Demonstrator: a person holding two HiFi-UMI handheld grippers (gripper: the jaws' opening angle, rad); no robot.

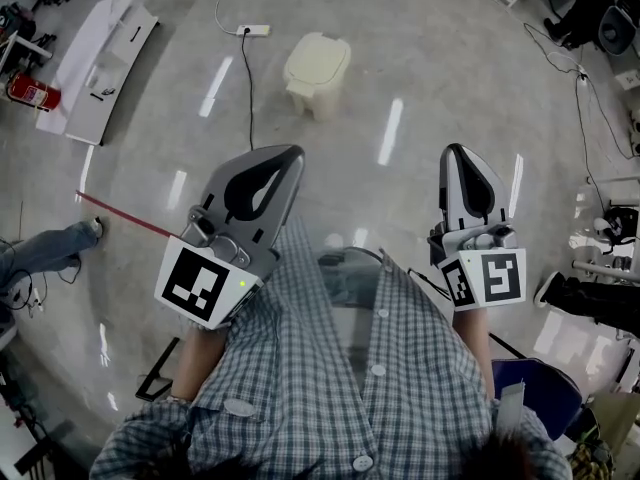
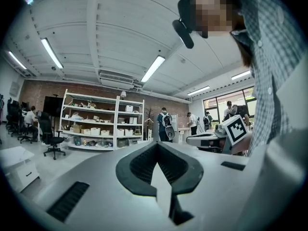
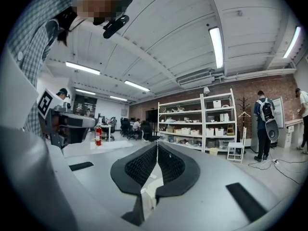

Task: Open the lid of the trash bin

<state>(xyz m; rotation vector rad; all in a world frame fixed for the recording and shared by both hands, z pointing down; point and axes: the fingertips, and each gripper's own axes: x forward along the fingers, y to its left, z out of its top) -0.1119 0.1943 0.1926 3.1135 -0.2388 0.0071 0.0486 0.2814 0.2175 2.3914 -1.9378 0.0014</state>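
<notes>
The cream trash bin stands on the grey floor some way ahead of me with its lid down. Both grippers are held up near my chest, well short of the bin. My left gripper is shut with nothing in it, and its dark pads meet at the tip. My right gripper is also shut and empty, its jaws closed to a point. Neither gripper view shows the bin; they look across the room at shelving and the ceiling.
A white panel and a red fire extinguisher lie at far left. A power strip with its cable runs behind the bin. A red strip crosses the floor. A person's leg is at left. Shelves and several people stand across the room.
</notes>
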